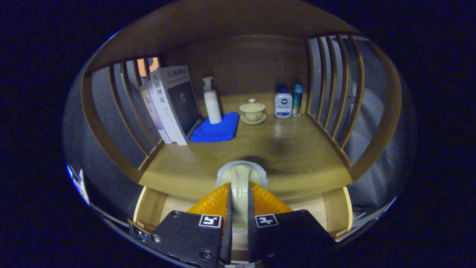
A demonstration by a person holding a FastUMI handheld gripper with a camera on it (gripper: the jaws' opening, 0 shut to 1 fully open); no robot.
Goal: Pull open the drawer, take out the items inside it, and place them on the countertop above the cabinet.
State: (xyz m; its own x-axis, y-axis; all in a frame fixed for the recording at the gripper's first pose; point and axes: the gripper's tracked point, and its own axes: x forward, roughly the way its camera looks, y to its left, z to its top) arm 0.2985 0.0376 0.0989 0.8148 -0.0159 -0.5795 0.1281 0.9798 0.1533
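Gripping a pale item [240, 186] above the wooden countertop [297, 149]

The gripper [240, 208] has both fingers pressed on a pale cup [241, 186], held over the front edge of the countertop [282, 156]. The middle and lower right of the frame is bare wood, open for a pass. Obstacles line the back: 2 leaning books [173, 106] at upper left, a blue cloth [217, 128] with a pump bottle [212, 102] on it, a lidded tea bowl [253, 111] at centre, 2 bottles [288, 100] at upper right. Slatted side rails [334, 96] wall both sides
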